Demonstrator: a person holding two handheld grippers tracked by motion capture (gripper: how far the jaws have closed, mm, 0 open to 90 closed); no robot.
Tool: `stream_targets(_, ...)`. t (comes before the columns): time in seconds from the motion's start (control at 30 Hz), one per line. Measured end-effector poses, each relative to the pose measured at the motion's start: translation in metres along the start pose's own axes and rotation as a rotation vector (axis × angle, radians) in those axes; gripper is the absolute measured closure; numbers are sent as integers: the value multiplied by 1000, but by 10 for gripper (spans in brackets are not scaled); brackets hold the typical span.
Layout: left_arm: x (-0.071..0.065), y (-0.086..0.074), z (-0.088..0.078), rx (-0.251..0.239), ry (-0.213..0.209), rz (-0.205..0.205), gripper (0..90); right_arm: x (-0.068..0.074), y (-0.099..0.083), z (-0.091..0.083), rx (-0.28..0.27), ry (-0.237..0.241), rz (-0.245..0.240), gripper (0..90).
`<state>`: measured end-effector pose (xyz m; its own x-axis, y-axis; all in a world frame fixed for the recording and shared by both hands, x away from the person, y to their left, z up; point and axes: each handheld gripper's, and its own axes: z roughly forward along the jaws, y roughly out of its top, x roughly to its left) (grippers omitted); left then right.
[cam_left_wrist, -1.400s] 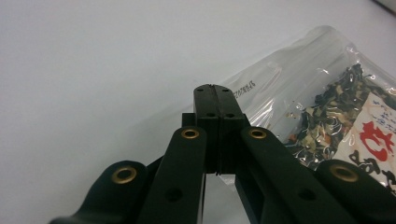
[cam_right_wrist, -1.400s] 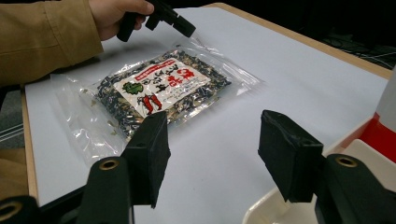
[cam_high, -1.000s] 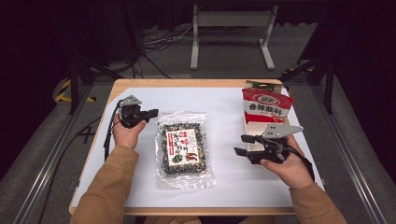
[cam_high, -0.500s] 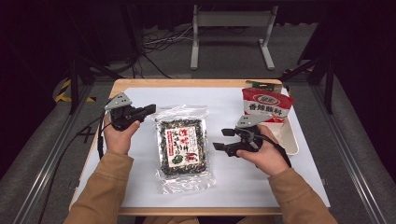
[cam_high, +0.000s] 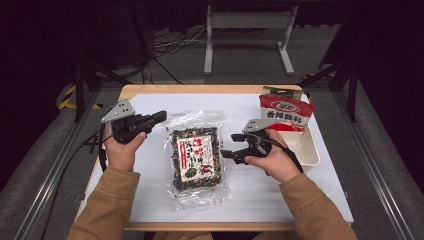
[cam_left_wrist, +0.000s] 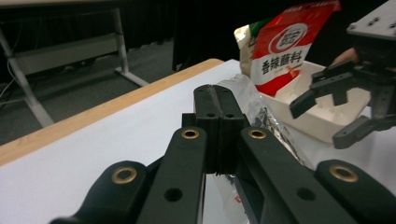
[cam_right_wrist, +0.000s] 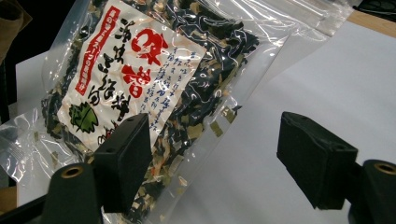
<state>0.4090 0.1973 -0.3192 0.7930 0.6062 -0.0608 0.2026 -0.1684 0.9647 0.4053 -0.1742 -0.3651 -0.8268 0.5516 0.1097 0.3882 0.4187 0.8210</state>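
High view puts the clear bag of dried seaweed mix (cam_high: 195, 157) flat on the white table cover (cam_high: 260, 195), between the two hands. The right gripper (cam_high: 231, 146) points at the bag's right edge with its jaws wide apart; they have just been opening, and nothing is pressed between them. Seen from the right gripper view, one pad (cam_right_wrist: 123, 158) already hangs over the crinkled film while the other (cam_right_wrist: 315, 161) sits above bare cover. The left gripper (cam_high: 159, 117) is clenched shut on nothing, lifted off to the bag's left. The risk I judge likeliest: jaws closing on the thin empty film margin alone, so the plastic slips out or tears. A low approach could also shove the bag sideways rather than catch it, or nudge the red pouch (cam_high: 285, 112) standing in the white tray (cam_high: 312, 150)
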Motion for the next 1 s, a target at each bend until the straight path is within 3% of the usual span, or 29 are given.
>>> stream_targets(0.2, -8, 6, -7, -22, -28, 32, 900, 1, 3, 5, -20, 41, 40, 211)
stream_targets(0.37, -13, 9, -11, -34, -42, 47, 900, -1, 5, 10, -5, 51, 43, 206)
stream_targets(0.77, -18, 13, -13, -52, -74, 85, 900, -3, 14, 25, 14, 129, 18, 197)
stream_targets(1.0, -16, 12, -14, -54, -77, 75, 900, 3, 18, 30, 20, 147, -14, 233)
